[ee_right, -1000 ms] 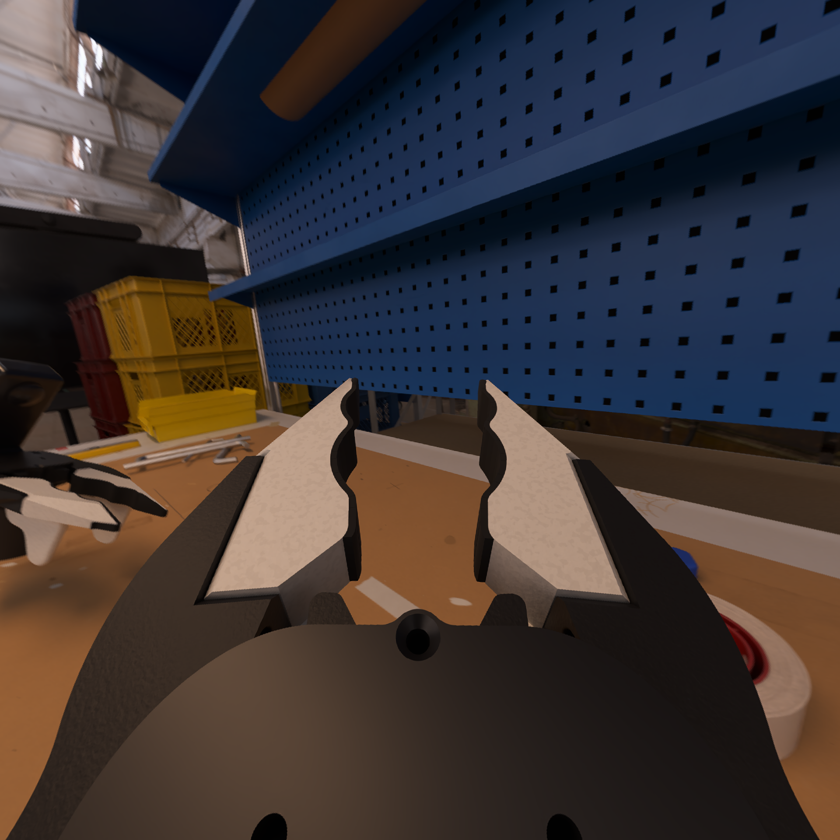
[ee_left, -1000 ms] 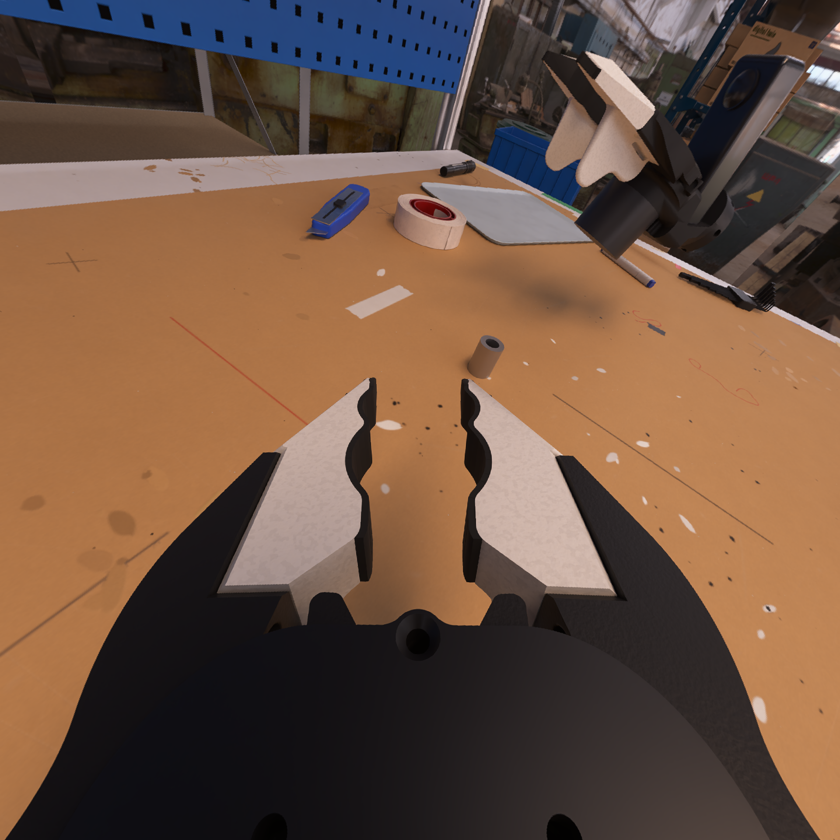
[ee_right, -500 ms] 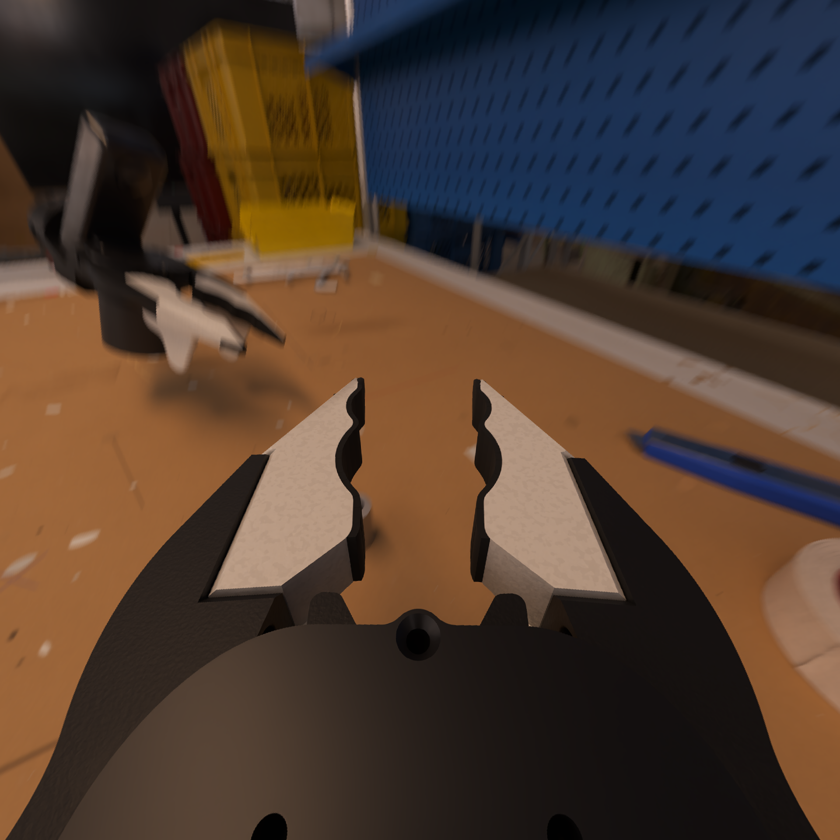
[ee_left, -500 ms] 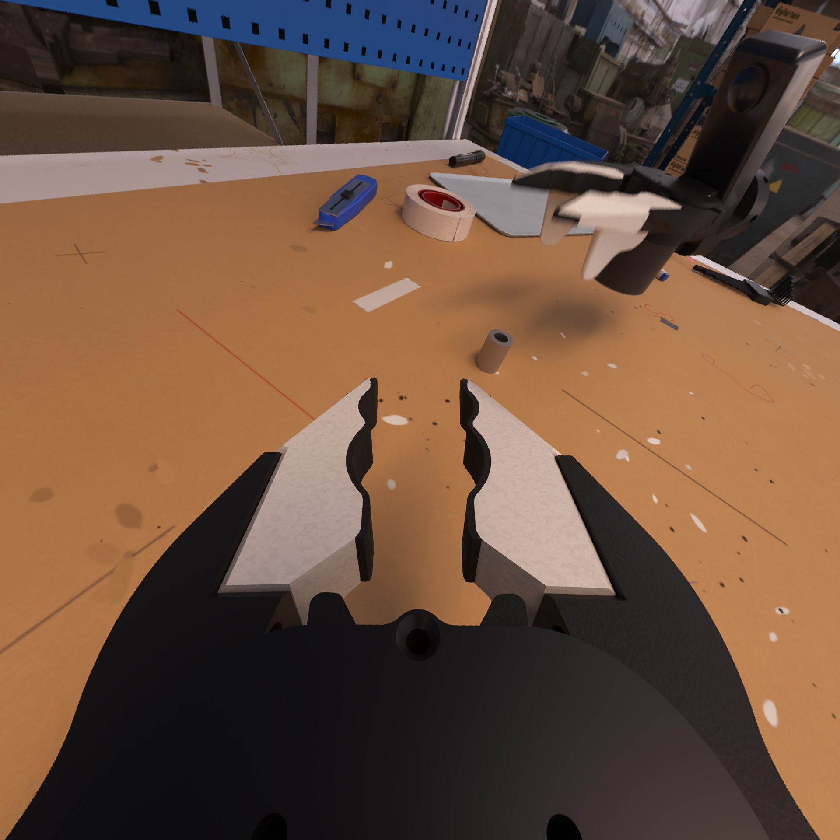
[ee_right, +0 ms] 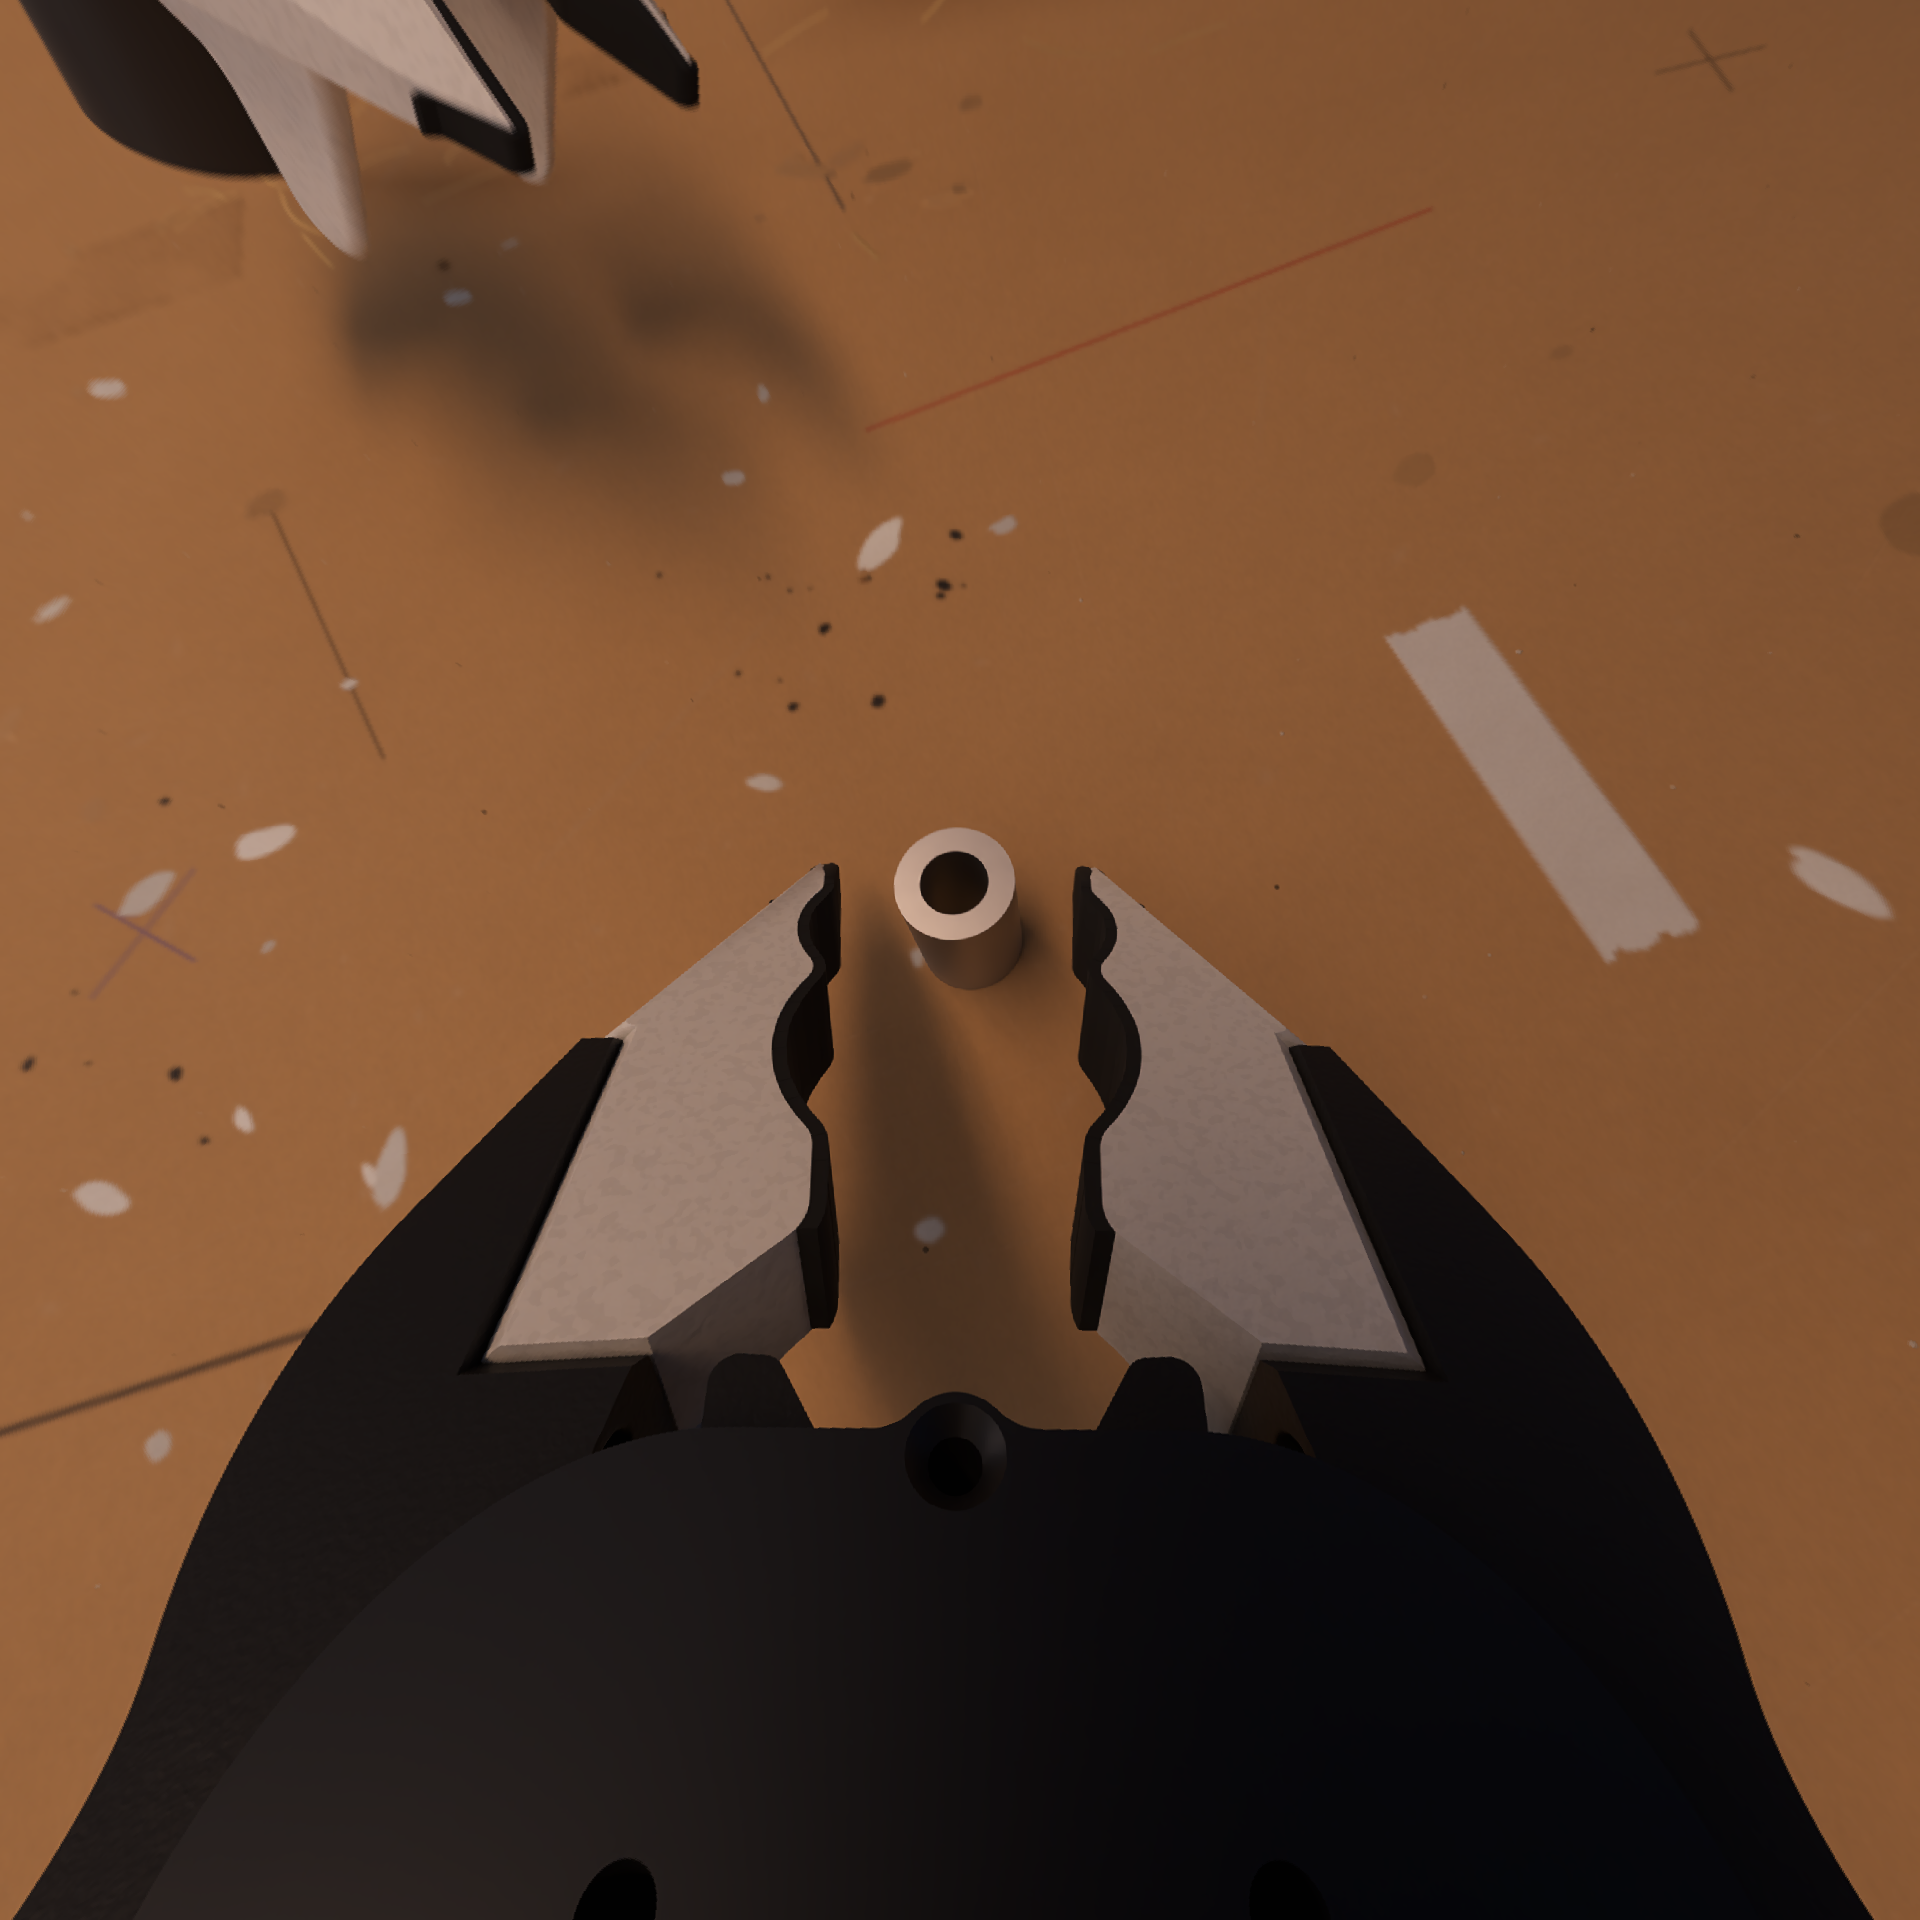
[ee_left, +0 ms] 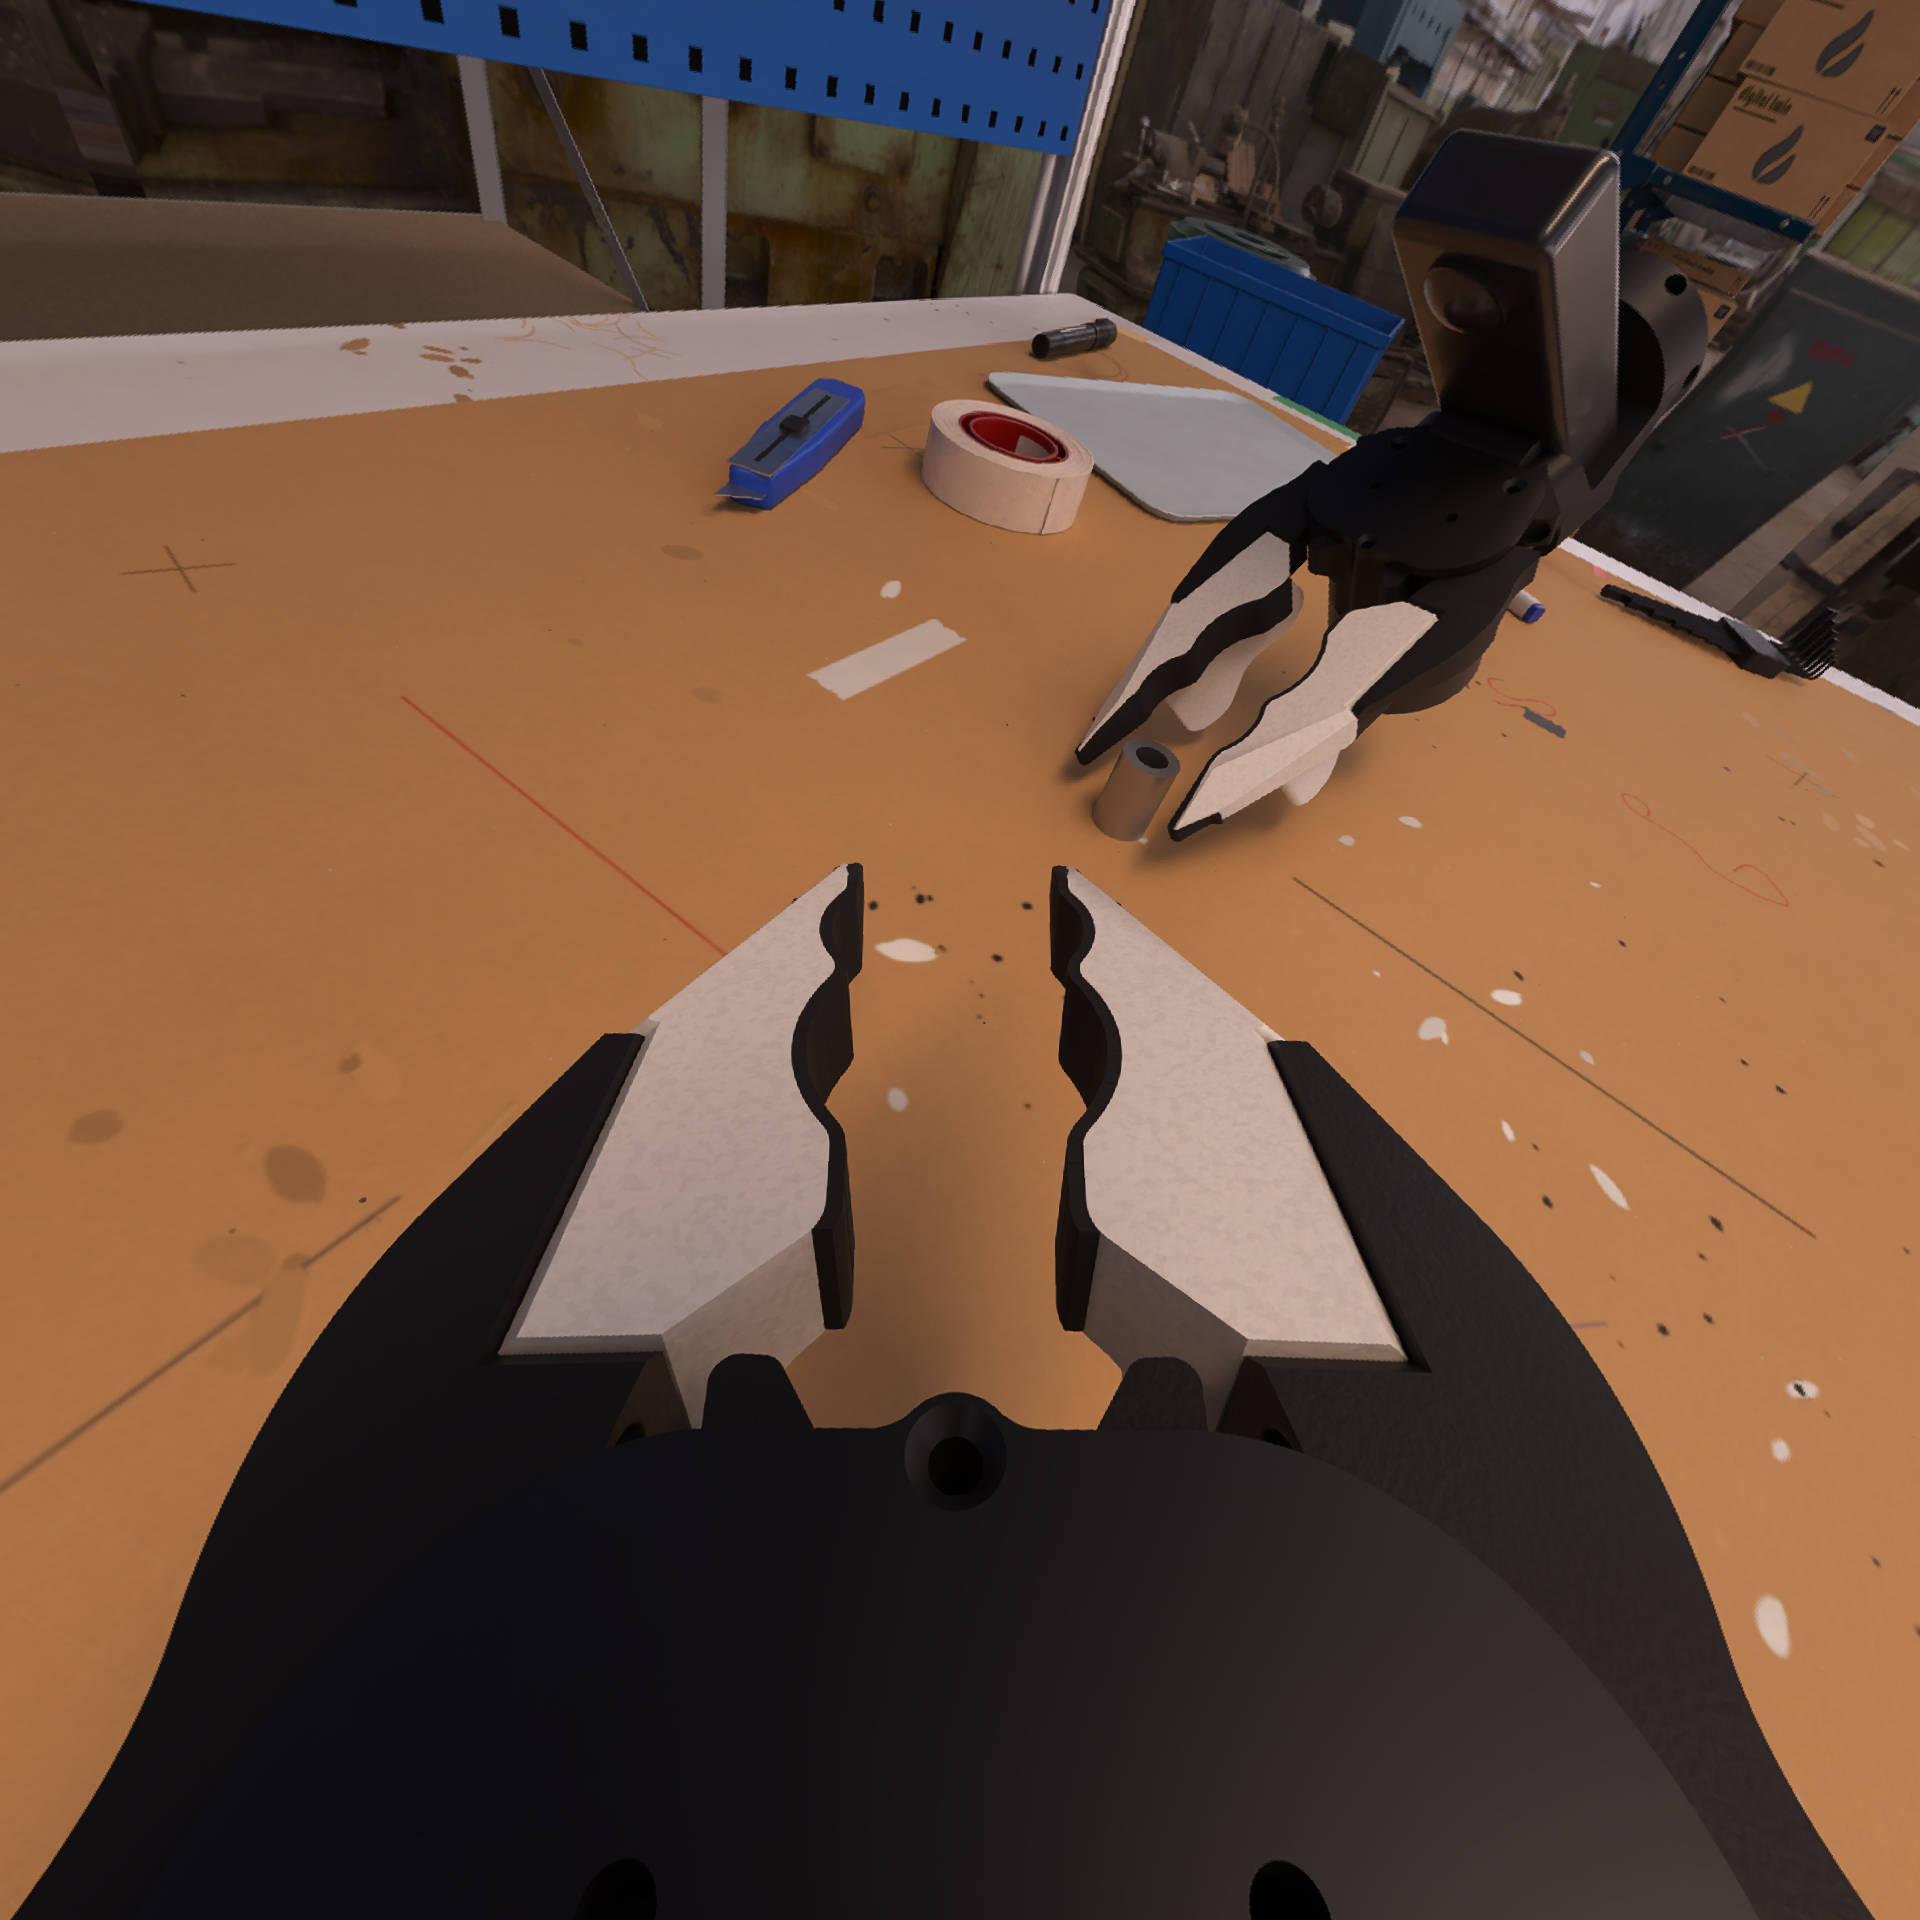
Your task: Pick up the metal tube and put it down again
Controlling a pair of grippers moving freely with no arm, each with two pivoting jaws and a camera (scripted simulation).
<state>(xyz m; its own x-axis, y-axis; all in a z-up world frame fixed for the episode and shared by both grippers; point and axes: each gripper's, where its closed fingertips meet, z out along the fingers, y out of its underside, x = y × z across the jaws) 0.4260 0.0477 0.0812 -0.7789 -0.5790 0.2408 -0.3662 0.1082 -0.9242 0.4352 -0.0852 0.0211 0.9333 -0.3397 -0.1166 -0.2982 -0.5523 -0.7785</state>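
A short grey metal tube (ee_right: 958, 907) stands upright on the brown bench top, its hollow end up. My right gripper (ee_right: 954, 873) is open and points down at it, with the tube between the two fingertips and not touched. In the left wrist view the tube (ee_left: 1135, 792) stands ahead and to the right, with the right gripper (ee_left: 1135, 792) straddling it. My left gripper (ee_left: 956, 873) is open and empty, a short way back from the tube above the bench.
At the far side of the bench lie a blue utility knife (ee_left: 795, 441), a roll of masking tape (ee_left: 1006, 463), a grey sheet (ee_left: 1164, 442) and a black marker (ee_left: 1073, 338). A strip of tape (ee_left: 886, 658) is stuck to the bench. The left gripper shows at the top left of the right wrist view (ee_right: 499, 83).
My right gripper has swung from facing the blue pegboard to pointing down, and has come low over the tube, which now sits between its fingers. The left gripper has barely moved.
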